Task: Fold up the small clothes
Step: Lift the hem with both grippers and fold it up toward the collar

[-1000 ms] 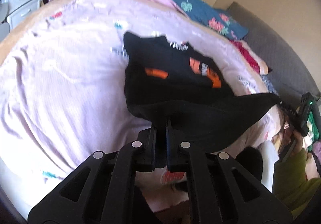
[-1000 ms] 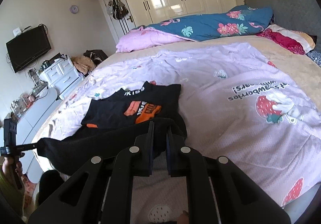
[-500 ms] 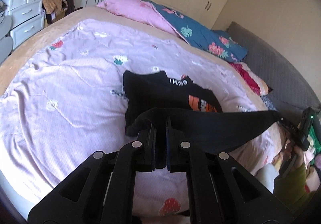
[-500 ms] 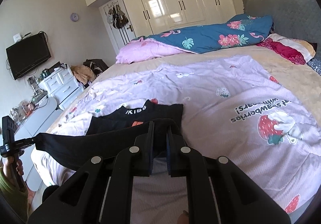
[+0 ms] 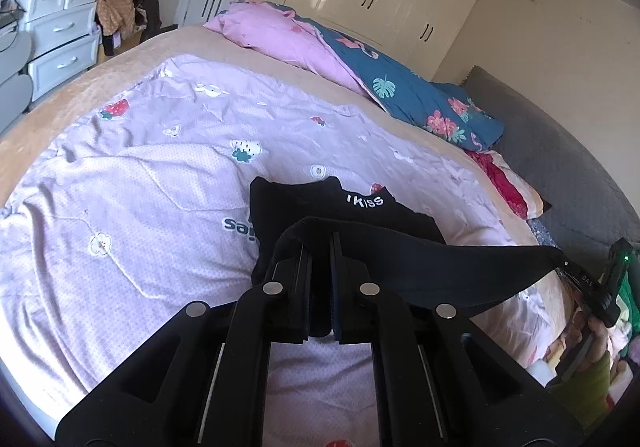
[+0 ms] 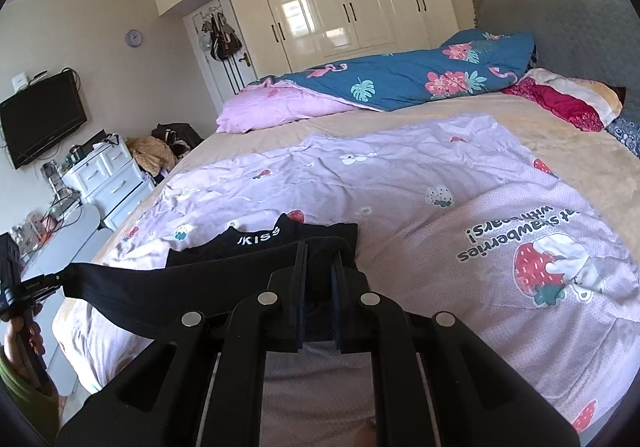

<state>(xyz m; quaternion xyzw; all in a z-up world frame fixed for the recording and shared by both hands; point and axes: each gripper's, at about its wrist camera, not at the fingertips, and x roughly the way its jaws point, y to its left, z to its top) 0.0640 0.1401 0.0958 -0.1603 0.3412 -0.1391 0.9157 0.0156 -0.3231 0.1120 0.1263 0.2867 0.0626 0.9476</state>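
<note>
A small black shirt [image 5: 304,203] with white "KISS" lettering at its collar lies on the lilac strawberry blanket [image 5: 140,175]. My left gripper [image 5: 320,243] is shut on one corner of its near hem. My right gripper [image 6: 319,251] is shut on the other corner. The hem [image 5: 440,267] is stretched taut between them, lifted above the bed and folded over toward the collar, hiding the shirt's front print. The shirt [image 6: 256,243] also shows in the right wrist view, with the left gripper at its far left [image 6: 44,283].
A rolled pink and blue floral duvet [image 6: 380,87] and a red pillow [image 6: 560,107] lie at the far side of the bed. White drawers [image 5: 60,27] stand beside the bed. A grey headboard [image 6: 560,31] and cream wardrobes [image 6: 340,15] are behind.
Both grippers have carried the lifted hem up and forward over the shirt toward the collar. The orange print, visible one second ago, is now covered.
</note>
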